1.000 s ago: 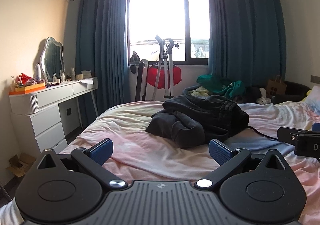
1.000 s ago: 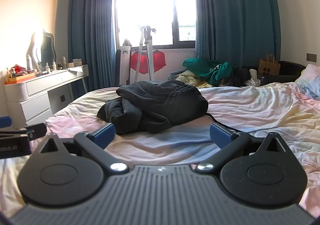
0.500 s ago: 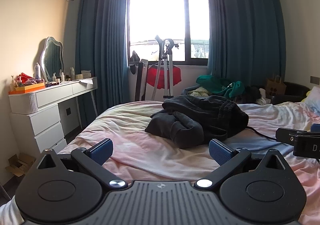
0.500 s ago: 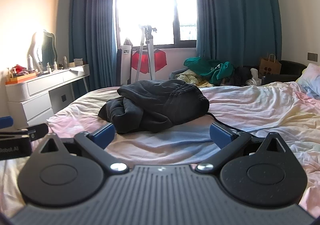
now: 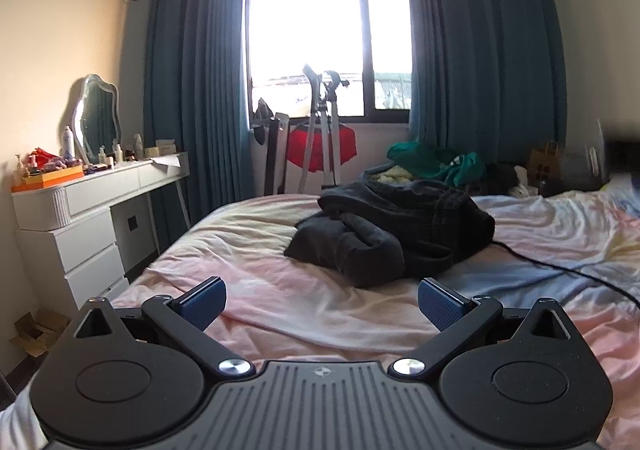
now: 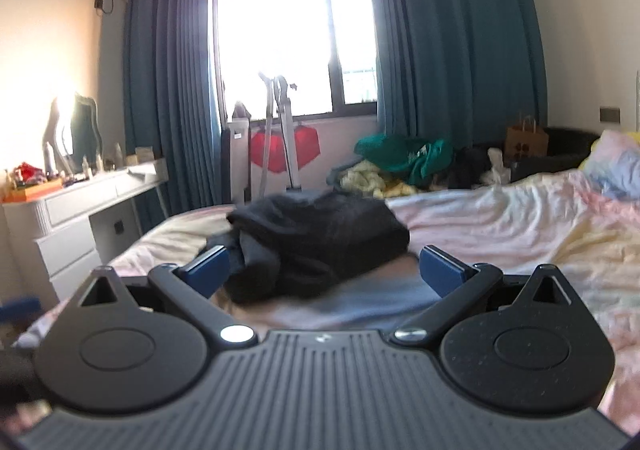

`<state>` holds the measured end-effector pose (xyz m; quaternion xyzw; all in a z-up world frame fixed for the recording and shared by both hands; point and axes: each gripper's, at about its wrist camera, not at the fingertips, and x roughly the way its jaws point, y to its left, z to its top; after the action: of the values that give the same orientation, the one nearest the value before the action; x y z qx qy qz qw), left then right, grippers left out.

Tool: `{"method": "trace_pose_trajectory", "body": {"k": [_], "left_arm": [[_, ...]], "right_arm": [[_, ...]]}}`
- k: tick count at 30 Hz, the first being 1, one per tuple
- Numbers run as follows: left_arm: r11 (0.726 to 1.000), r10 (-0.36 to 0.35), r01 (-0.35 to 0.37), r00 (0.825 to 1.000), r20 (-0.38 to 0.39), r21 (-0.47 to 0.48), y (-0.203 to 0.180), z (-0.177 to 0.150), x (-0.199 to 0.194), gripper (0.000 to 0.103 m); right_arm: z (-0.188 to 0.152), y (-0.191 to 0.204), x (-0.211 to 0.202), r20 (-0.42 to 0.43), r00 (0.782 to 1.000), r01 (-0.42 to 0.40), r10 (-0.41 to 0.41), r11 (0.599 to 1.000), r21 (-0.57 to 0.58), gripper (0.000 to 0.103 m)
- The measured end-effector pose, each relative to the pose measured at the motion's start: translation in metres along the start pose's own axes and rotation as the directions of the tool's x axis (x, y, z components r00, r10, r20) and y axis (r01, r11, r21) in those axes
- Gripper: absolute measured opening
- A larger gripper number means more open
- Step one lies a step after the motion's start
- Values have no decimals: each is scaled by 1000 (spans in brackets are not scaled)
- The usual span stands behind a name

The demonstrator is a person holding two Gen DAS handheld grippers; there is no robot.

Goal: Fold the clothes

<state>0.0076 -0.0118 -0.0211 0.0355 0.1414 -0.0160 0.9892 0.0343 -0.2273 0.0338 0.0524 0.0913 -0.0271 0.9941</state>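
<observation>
A crumpled dark grey garment [image 5: 394, 234] is laid on the pastel-sheeted bed [image 5: 256, 286] at 12 o'clock; a white drawer counter [image 5: 80, 226] is set at 9 o'clock.

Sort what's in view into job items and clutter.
Job: dark clothes heaped on the bed; left gripper and right gripper, fingers apart.

Clutter: dresser, mirror, tripod, green clothes, paper bag, black cable.

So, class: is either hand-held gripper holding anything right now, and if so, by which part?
Nothing is held. The left hand-held gripper and right hand-held gripper are both open, short of the dark garment.
</observation>
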Motion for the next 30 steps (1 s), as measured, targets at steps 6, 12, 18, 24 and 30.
{"method": "trace_pose_trajectory", "body": {"k": [6,12,18,24,30], "left_arm": [[997,-26,28,999,-26,69,-14,-14,12,103],[989,-32,42,997,-75,141,-38,-20,52,103],[970,-46,73,992,-120,231,-77,-13,123,103],[952,-129,166,980,-154,257,-130,11,219,100],[937,-168,190,981,-101,292,-193,41,315,100]], "right_arm": [[17,-20,15,-15,998,63,-62,997,39,103],[4,-51,29,-87,986,149,-141,984,95,103],[-4,-74,22,-34,985,173,-170,967,185,103],[-20,-86,51,-31,951,308,-307,950,48,103],[-37,-109,90,-74,940,339,-333,935,99,103]]}}
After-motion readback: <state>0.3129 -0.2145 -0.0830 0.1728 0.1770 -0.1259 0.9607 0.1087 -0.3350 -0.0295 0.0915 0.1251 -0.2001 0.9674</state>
